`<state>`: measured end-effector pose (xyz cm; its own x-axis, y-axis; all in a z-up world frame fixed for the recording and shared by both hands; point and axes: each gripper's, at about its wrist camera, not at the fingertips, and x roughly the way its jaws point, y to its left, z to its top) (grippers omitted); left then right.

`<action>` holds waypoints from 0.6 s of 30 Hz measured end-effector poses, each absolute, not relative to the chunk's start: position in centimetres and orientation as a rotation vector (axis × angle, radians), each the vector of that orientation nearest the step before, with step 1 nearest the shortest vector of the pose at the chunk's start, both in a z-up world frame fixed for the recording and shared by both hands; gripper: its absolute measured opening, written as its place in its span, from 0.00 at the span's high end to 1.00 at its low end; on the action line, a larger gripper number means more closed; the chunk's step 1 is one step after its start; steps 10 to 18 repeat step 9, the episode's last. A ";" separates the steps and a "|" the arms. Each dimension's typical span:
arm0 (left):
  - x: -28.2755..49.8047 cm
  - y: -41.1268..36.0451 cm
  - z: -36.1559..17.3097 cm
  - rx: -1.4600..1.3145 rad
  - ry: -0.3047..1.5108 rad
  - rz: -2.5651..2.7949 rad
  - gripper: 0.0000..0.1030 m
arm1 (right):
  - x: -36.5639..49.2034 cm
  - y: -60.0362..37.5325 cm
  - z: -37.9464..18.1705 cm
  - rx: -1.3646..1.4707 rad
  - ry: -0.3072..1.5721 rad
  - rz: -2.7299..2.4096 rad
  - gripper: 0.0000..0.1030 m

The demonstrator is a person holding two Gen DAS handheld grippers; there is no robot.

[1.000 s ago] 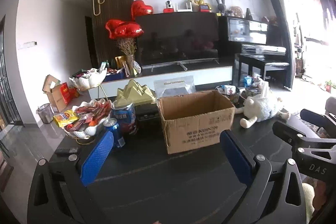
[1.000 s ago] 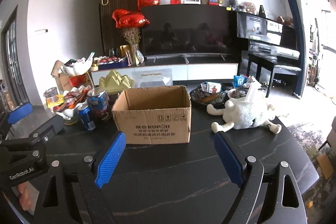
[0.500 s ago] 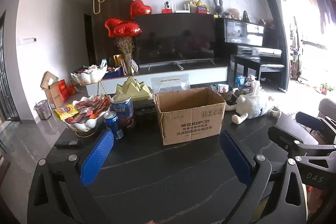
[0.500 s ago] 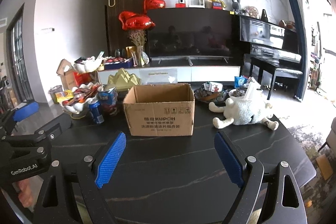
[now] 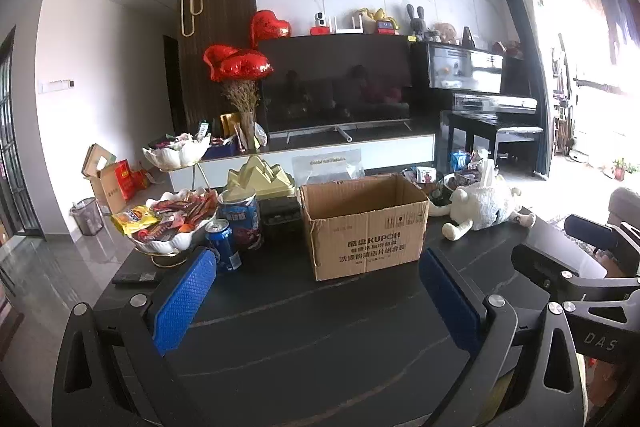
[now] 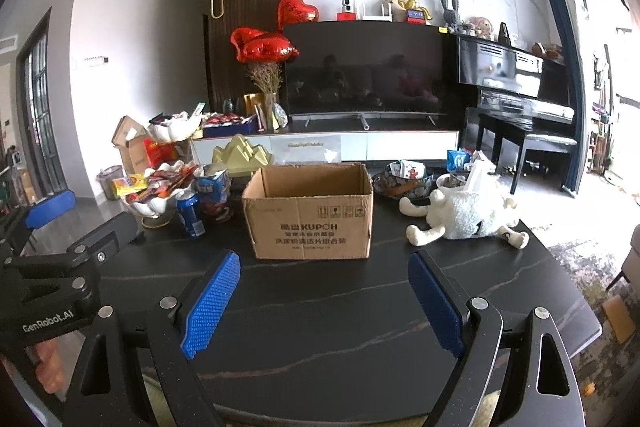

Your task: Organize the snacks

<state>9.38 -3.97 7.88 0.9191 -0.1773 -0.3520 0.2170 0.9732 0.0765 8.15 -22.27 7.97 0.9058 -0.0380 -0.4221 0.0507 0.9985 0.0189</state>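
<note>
both tools, left tool (image 5: 316, 301) and right tool (image 6: 324, 301), hang spread apart and empty over the dark counter (image 6: 340, 327), facing the open cardboard box (image 6: 310, 217).

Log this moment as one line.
phase: pre-grasp | left gripper: open, empty | right gripper: open, empty | cardboard box: open, on table

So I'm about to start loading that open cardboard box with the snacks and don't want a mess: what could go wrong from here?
The blue can stands upright right beside the heaped white snack bowl, so a reach for packets could tip it. Packets overhang that bowl's rim, and pulling one may spill others. The cardboard box looks light and empty, so a bump from either open gripper, left or right, may push it.
</note>
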 end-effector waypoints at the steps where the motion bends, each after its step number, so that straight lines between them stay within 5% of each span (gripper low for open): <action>1: 9.4 -3.9 7.9 0.115 0.351 -0.204 0.00 | 8.2 -22.2 8.0 0.029 0.436 -0.044 0.16; 18: 9.6 -3.7 7.9 0.105 0.364 -0.208 0.00 | 8.3 -22.2 7.9 0.028 0.444 -0.042 0.16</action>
